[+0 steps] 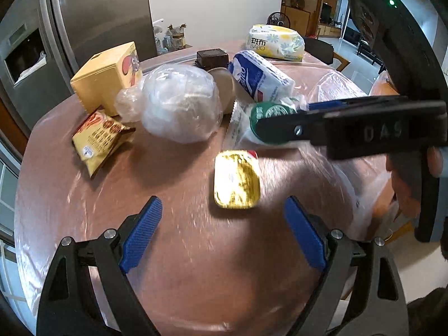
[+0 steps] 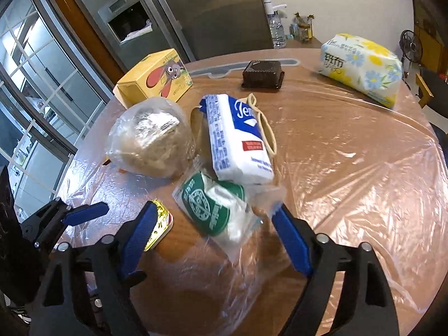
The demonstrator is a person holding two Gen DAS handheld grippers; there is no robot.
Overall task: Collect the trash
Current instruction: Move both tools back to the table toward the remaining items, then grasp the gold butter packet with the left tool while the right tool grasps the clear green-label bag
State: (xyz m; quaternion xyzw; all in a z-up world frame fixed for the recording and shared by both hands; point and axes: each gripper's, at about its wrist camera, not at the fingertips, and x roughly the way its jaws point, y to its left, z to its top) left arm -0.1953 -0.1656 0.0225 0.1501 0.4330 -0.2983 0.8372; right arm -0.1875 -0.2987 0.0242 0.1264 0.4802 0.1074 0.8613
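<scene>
A green-and-white plastic wrapper (image 2: 215, 210) lies on the plastic-covered round table (image 2: 350, 168). My right gripper (image 2: 215, 224) is open, its blue fingers either side of the wrapper, just above it; it shows from the side in the left wrist view (image 1: 280, 123), over the wrapper (image 1: 252, 117). A gold foil tray (image 1: 236, 179) lies in front of my left gripper (image 1: 224, 224), which is open and empty above the table; the tray's edge shows in the right wrist view (image 2: 161, 221). A crumpled clear bag (image 1: 179, 103) and a yellow snack packet (image 1: 98, 140) lie further back.
A blue-and-white tissue pack (image 2: 238, 137), yellow carton (image 1: 106, 78), dark plastic box (image 2: 263, 72) and flowered tissue pack (image 2: 361, 67) sit on the table. A steel fridge (image 1: 84, 14) stands behind. A thin plastic bag (image 1: 372, 190) hangs at the table's right edge.
</scene>
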